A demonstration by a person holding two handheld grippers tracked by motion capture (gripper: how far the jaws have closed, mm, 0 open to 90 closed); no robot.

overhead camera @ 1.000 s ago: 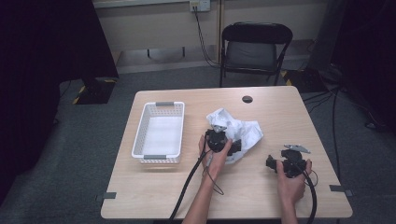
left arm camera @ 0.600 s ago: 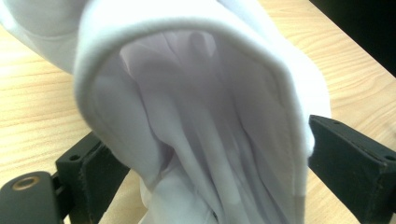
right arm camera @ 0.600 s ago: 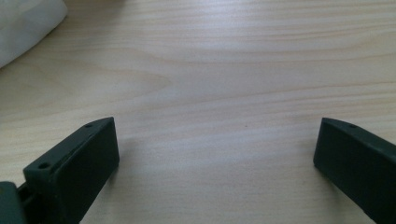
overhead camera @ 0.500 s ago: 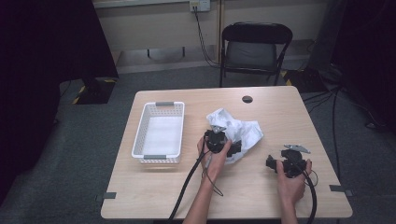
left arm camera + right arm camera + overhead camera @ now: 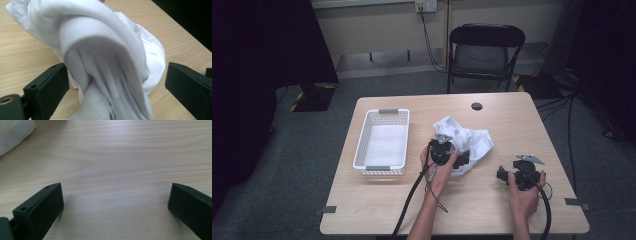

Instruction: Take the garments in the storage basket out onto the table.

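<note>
A crumpled white cloth [image 5: 468,140] lies in the middle of the wooden table [image 5: 512,115]. My left gripper [image 5: 463,158] is at the cloth's near edge and stands open. In the left gripper view a raised fold of the cloth [image 5: 105,55] sits between the two wide-apart jaws of the left gripper [image 5: 116,75], and neither jaw presses it. My right gripper [image 5: 502,174] rests to the right of the cloth, also open. Between the jaws of the right gripper [image 5: 115,192] there is bare table wood, with a corner of the cloth [image 5: 12,135] at the upper left.
A white plastic basket [image 5: 363,145] with nothing in it stands at the left of the table. A round cable hole [image 5: 477,106] is near the far edge. A black folding chair [image 5: 486,50] stands behind the table. Black cables trail off the near edge.
</note>
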